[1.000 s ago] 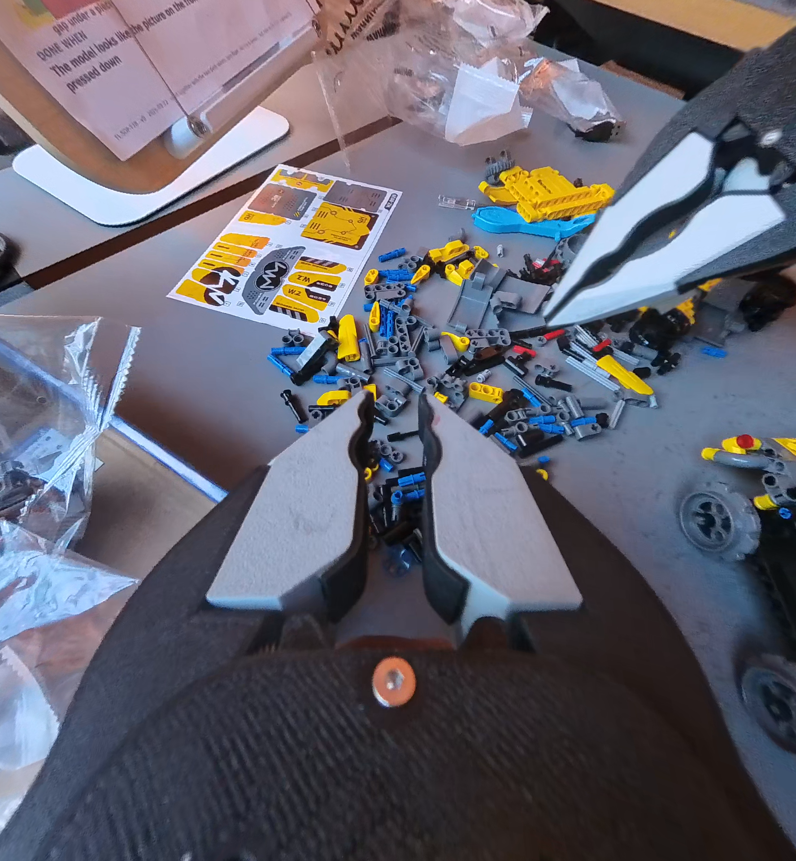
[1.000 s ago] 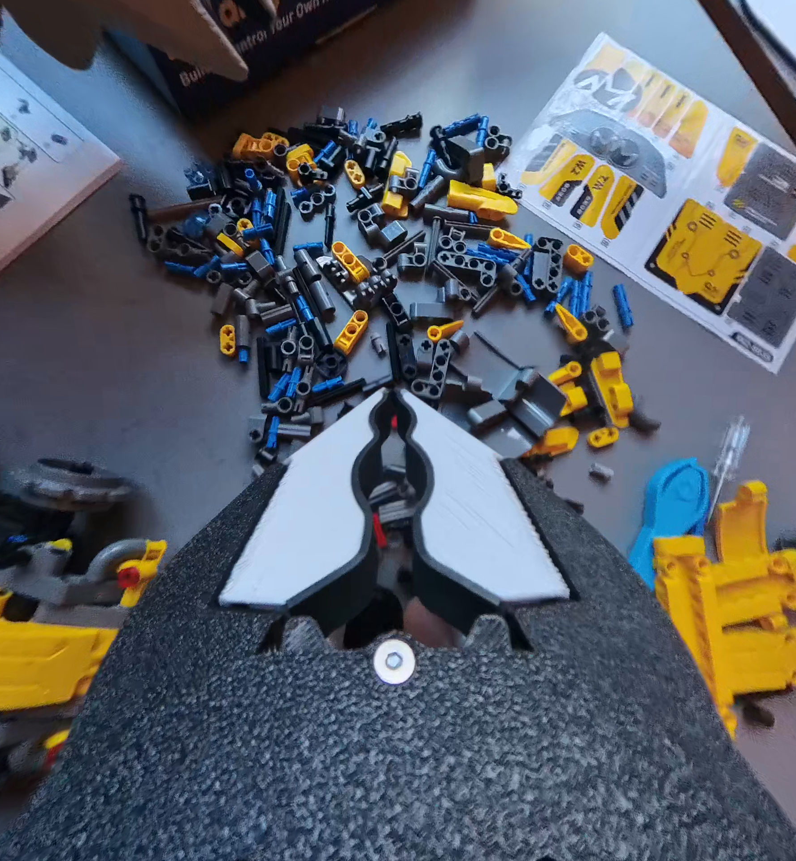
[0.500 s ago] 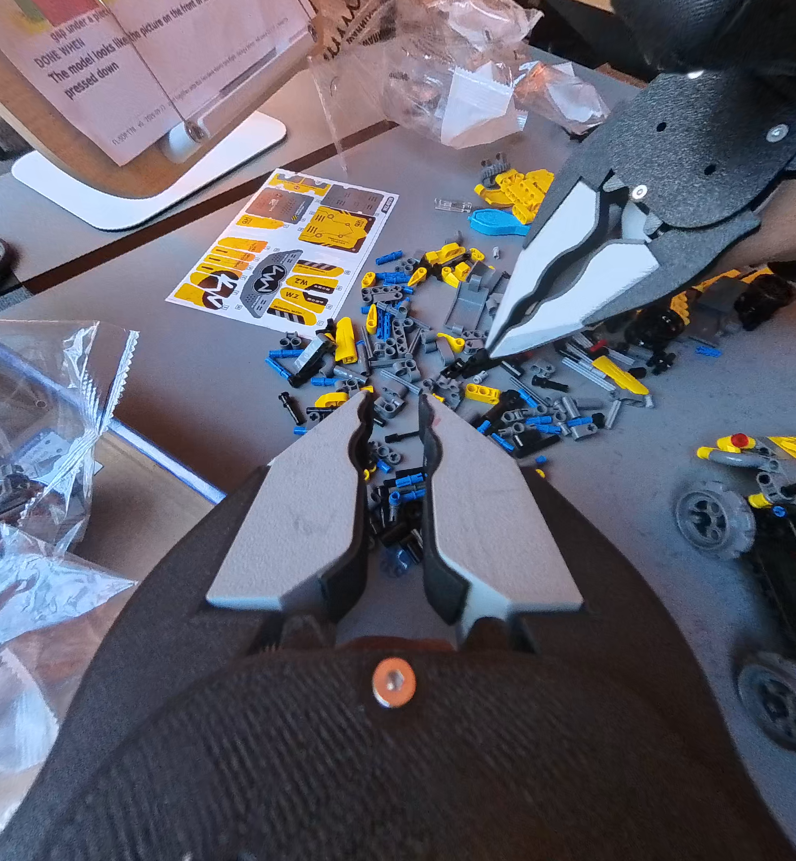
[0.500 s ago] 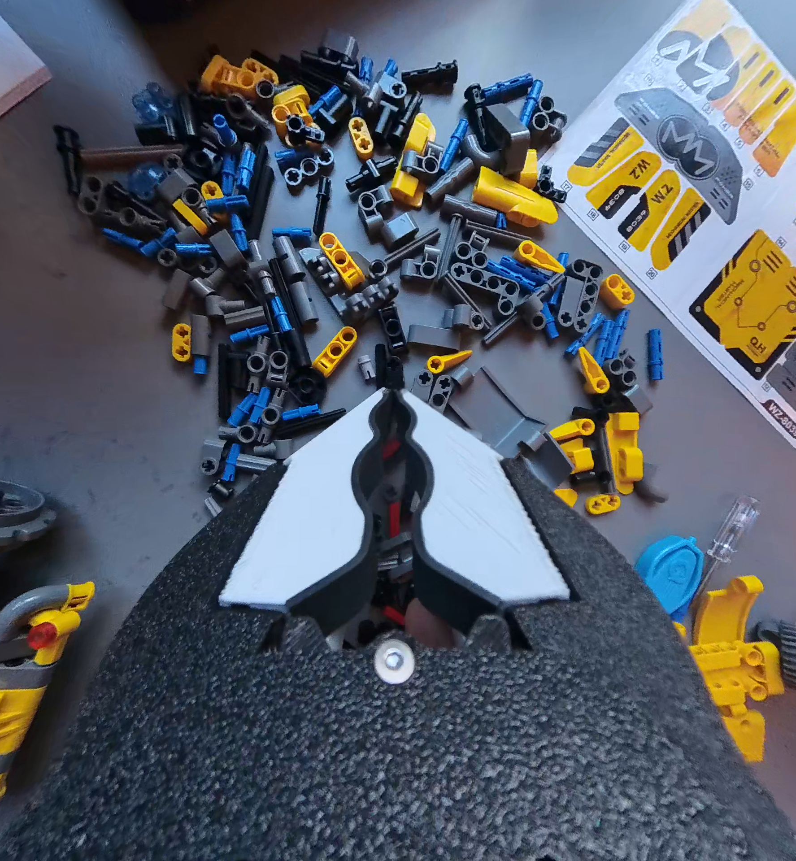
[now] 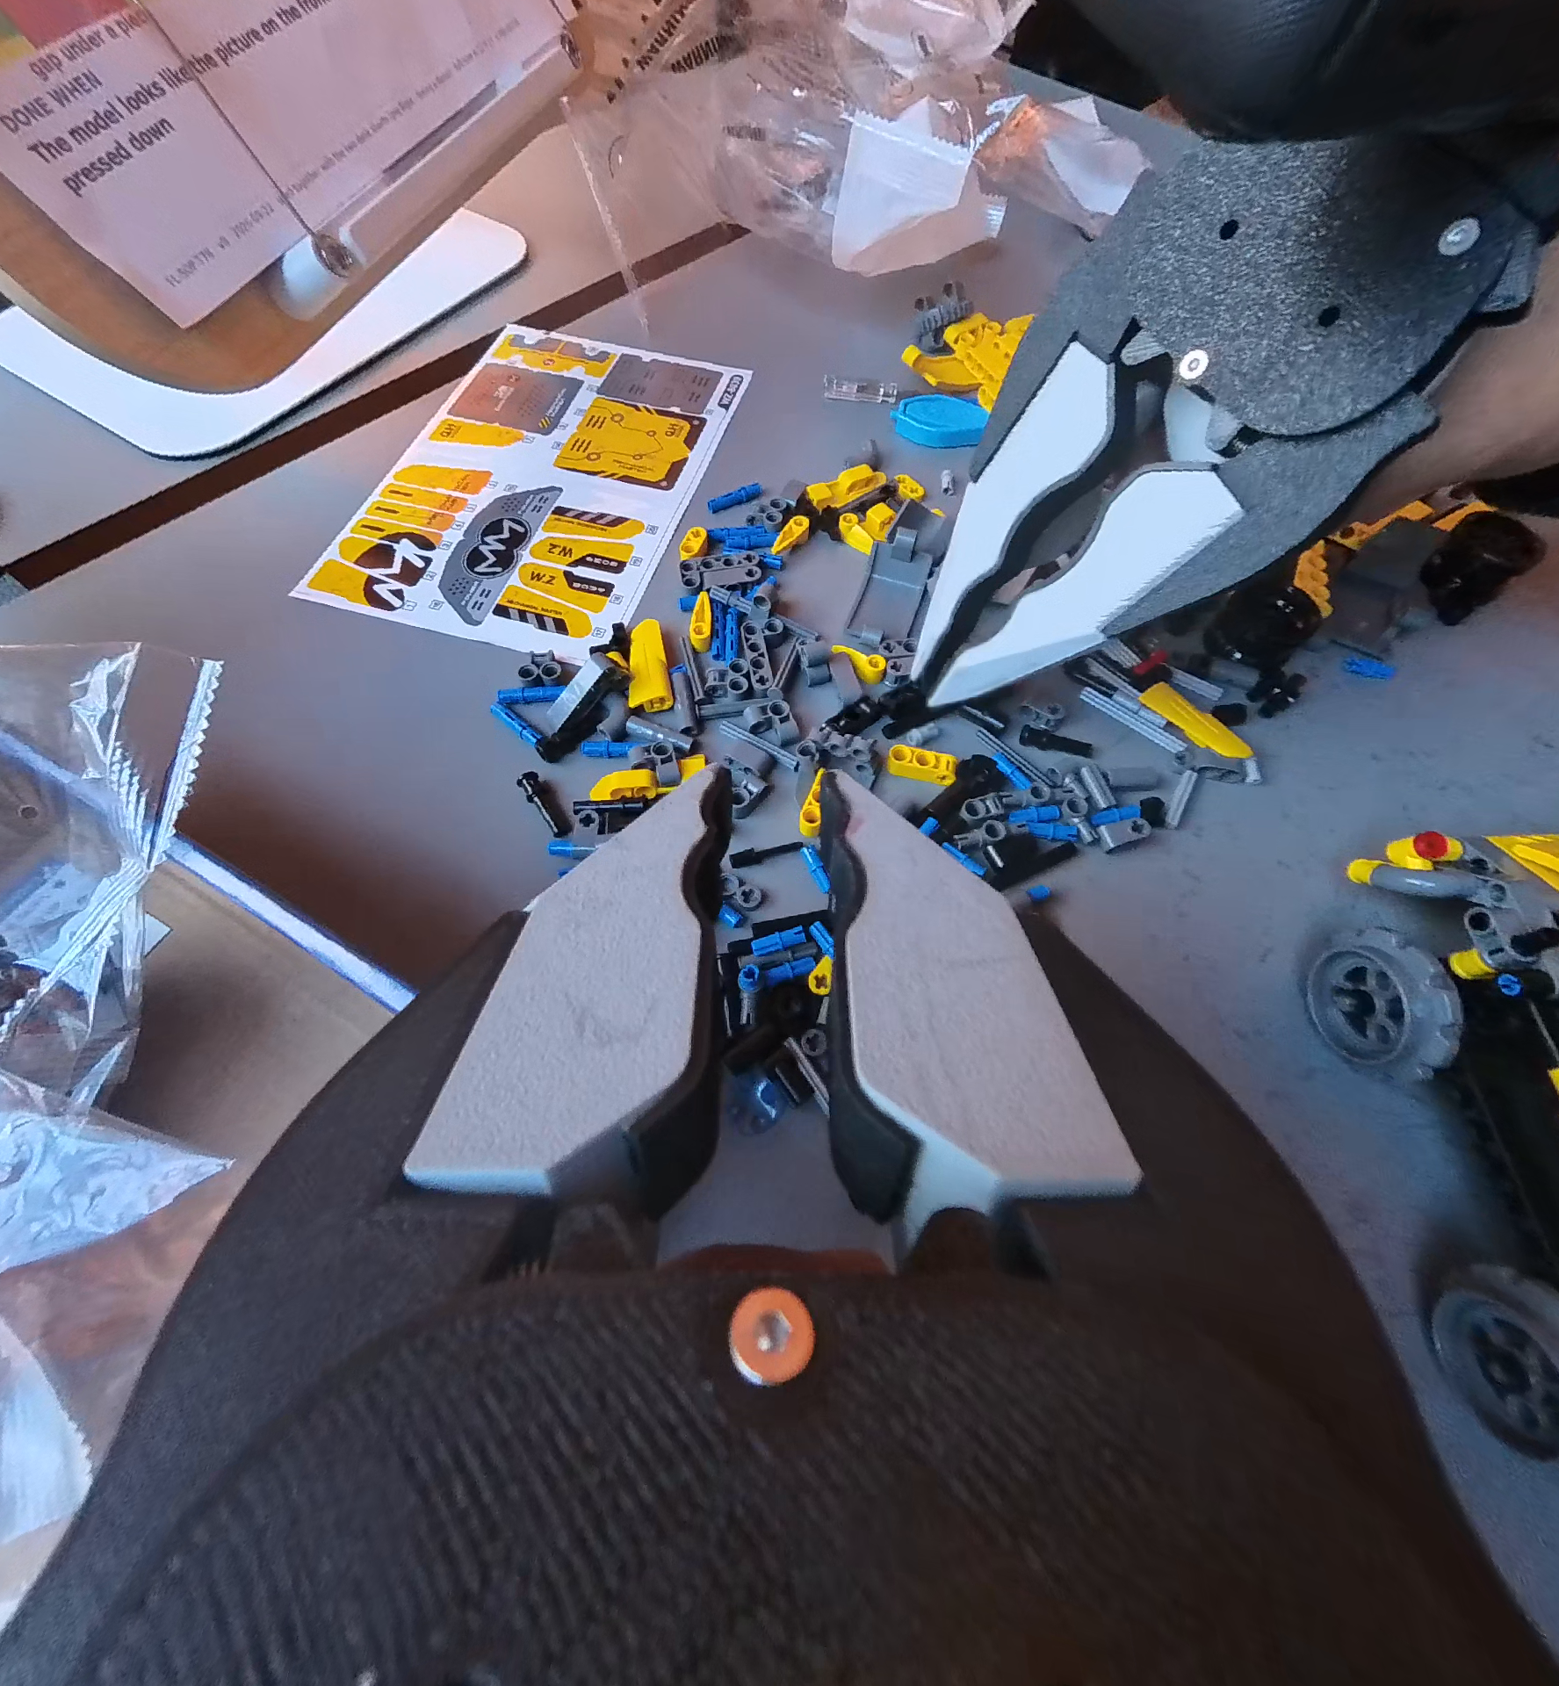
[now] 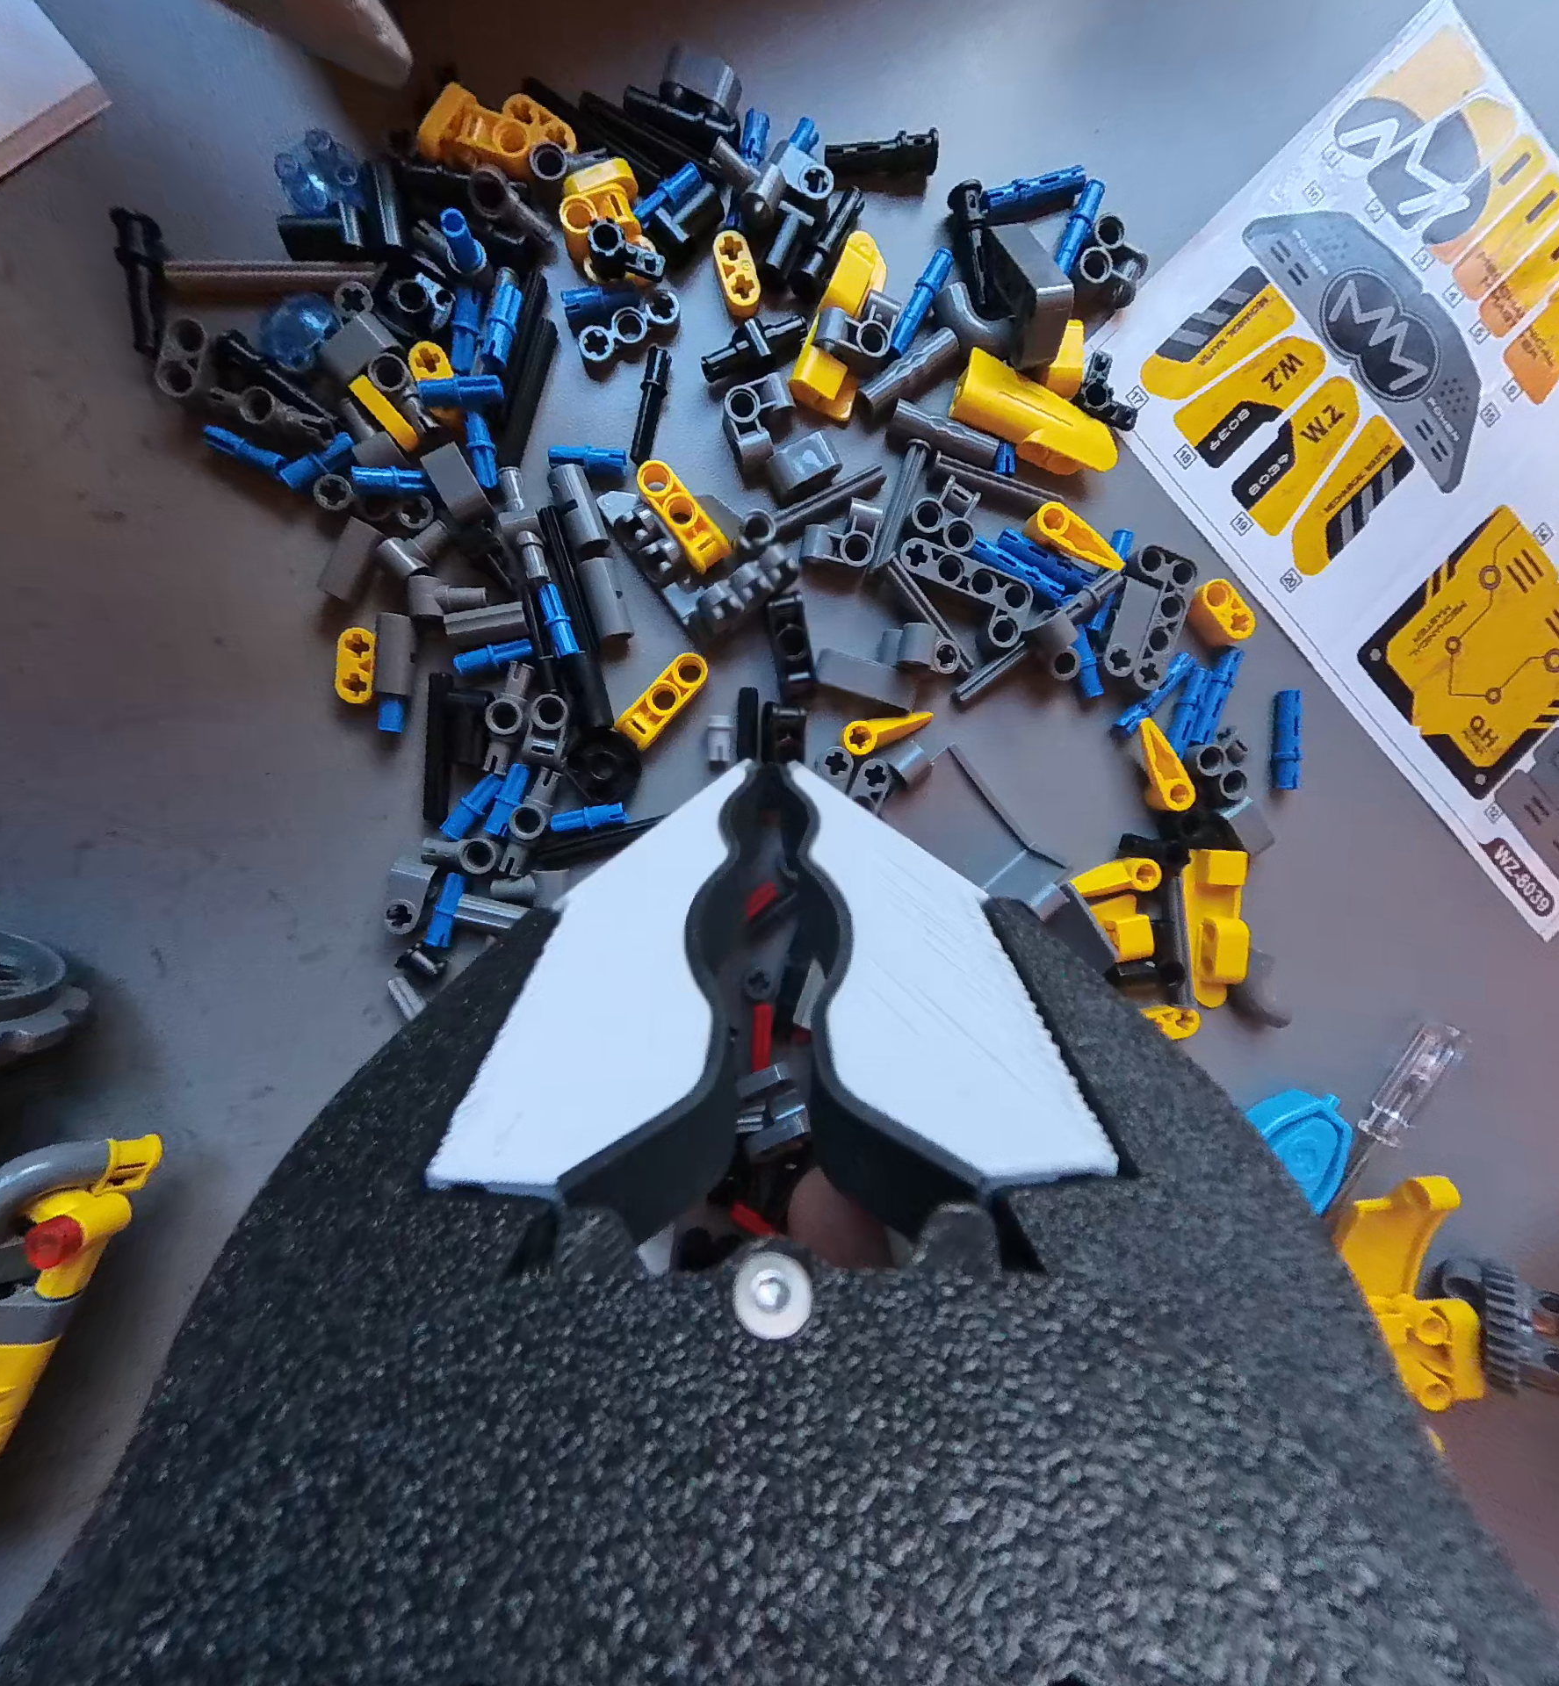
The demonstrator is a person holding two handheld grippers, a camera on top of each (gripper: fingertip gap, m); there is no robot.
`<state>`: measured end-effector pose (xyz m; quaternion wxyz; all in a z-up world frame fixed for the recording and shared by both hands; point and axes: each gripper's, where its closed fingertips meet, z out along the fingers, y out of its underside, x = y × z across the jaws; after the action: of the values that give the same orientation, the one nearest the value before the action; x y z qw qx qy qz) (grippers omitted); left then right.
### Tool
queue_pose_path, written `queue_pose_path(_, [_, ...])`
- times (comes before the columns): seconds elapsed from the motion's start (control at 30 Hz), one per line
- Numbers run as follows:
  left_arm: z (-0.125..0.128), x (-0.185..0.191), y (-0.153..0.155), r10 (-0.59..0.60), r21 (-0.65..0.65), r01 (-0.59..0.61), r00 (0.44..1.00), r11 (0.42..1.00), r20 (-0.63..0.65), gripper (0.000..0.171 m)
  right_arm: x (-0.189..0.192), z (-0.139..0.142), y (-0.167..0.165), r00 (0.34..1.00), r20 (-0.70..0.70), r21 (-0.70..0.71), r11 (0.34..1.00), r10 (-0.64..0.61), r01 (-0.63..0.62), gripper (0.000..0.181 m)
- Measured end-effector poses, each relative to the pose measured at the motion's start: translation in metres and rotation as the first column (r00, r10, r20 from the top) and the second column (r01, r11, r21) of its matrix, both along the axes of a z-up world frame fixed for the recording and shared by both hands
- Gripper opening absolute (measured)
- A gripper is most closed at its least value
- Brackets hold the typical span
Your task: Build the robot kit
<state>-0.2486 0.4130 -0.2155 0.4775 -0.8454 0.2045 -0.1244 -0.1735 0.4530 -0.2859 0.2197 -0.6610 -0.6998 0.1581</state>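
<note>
My left claw (image 5: 771, 794) hangs slightly spread over the loose brick pile (image 5: 757, 693) on the surface (image 5: 346, 748). At one o'clock, my right claw (image 5: 917, 689) is pressed together, tips touching a small black piece (image 6: 784, 725).

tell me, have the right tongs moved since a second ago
Yes. The right tongs swung down and toward the sticker sheet, tips now on the parts pile.
</note>
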Motion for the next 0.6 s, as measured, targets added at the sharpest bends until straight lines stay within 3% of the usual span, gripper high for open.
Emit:
queue_pose_path(0.4, [0.005, -0.002, -0.001, 0.005, 0.011, -0.005, 1.000, 1.000, 0.011, 0.016, 0.009, 0.013, -0.009, 1.000, -0.016, 0.032, 0.999, -0.003, 0.003, 0.000])
queue_pose_path(0.6, [0.006, -0.004, -0.001, 0.008, 0.012, -0.008, 1.000, 1.000, 0.016, 0.015, 0.040, 0.031, -0.028, 0.999, -0.042, 0.017, 0.999, -0.030, 0.031, 0.000])
